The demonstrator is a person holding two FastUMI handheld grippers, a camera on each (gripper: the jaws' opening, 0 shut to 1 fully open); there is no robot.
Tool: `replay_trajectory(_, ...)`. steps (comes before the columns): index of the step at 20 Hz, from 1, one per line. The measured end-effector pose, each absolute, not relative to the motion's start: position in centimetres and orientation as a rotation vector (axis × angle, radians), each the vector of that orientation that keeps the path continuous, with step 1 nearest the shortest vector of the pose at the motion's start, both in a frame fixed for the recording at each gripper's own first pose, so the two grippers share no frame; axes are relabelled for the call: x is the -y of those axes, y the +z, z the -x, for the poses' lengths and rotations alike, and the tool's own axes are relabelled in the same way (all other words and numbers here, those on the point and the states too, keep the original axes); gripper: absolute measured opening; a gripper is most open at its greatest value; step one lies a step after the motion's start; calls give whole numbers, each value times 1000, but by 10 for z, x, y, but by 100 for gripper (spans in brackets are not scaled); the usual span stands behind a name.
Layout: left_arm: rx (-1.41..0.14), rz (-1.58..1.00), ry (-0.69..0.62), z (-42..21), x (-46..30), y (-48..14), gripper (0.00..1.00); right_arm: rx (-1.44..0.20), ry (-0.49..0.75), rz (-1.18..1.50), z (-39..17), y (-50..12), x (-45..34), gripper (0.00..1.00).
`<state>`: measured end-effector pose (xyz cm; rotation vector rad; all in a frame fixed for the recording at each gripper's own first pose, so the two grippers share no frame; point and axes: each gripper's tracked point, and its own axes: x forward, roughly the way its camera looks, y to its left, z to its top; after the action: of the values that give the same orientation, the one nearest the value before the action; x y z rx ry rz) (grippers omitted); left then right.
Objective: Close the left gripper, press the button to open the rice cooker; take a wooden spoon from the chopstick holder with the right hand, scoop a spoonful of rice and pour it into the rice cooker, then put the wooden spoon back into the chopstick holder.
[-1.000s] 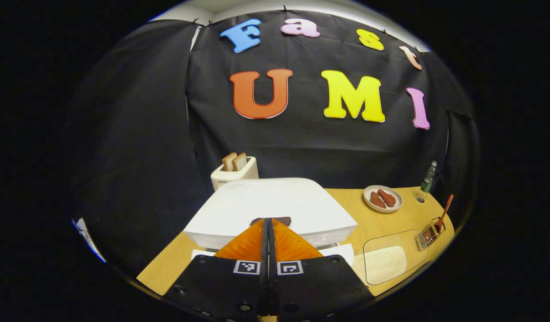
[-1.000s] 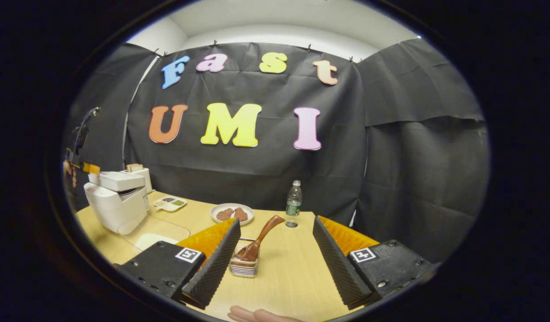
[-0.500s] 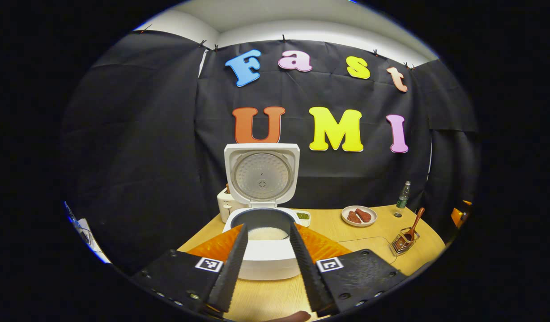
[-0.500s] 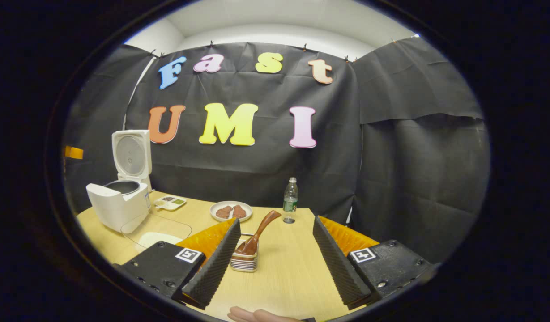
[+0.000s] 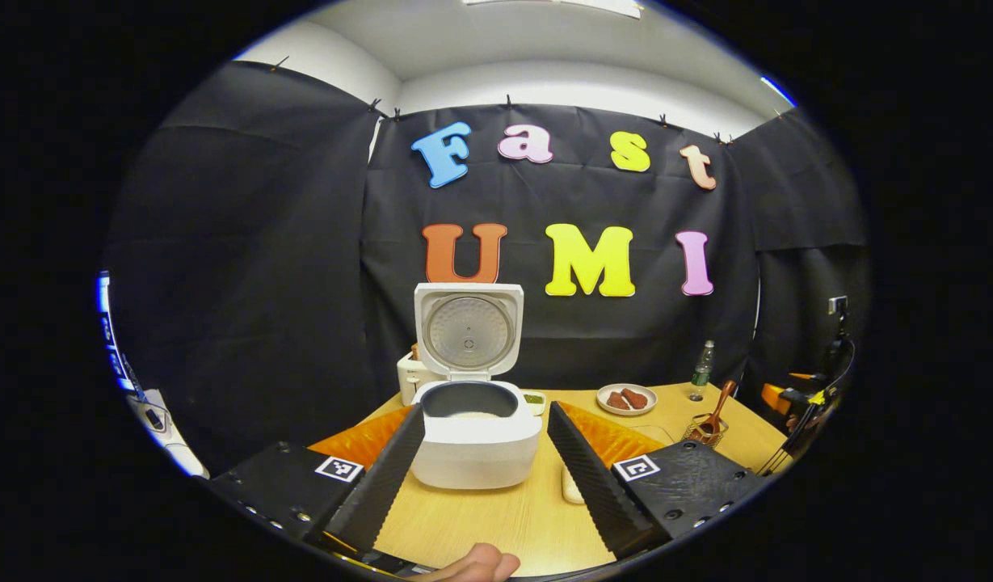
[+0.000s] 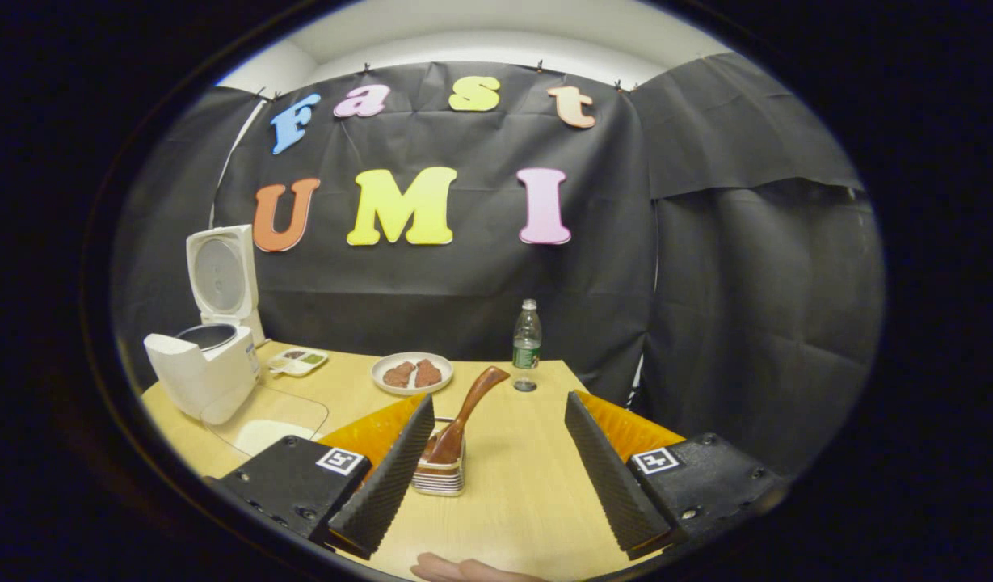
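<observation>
Seen from the left gripper view, the left gripper (image 5: 476,473) has its jaws spread wide and empty, and the one rice cooker (image 5: 475,440) sits straight ahead between them on the desk (image 5: 496,517), its lid (image 5: 469,330) standing upright behind the pot, so the opening step looks done. Past the right jaw, well off to that side, lies the wire chopstick holder (image 5: 704,432) with a single wooden spoon (image 5: 718,411) in it. In the right gripper view the right gripper (image 6: 496,469) is also spread and holds nothing; the chopstick holder (image 6: 439,473) stands just beside the inner face of its left jaw, and the wooden spoon (image 6: 466,412) leans with its long axis running up and to the right, the handle end tilting toward the gap's middle. The right gripper is plainly the nearer one for the pickup; it likely needs a small shift leftward to bracket the handle. One plate (image 6: 412,373), one bottle (image 6: 527,346) and one small tray (image 6: 297,362) stand farther off ahead.
</observation>
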<state>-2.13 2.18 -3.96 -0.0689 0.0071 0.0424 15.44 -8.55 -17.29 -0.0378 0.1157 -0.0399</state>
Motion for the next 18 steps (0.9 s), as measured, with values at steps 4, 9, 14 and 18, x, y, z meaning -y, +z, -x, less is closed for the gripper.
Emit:
replay_trajectory(4, 31, 13, 12, 40, -7, -48, 96, -166, 13, -37, -196, -202, 74, 100)
replay_trajectory(9, 13, -44, -10, 50, 4, -76, 95, -257, 21, -203, -252, -249, 65, 100)
replay_trajectory(14, 14, -64, 2, 54, -2, -84, 95, -316, 37, -357, -295, -262, 58, 98)
replay_trajectory(18, 12, -22, 29, 53, -20, -83, 95, -348, 14, -370, -314, -268, 60, 56)
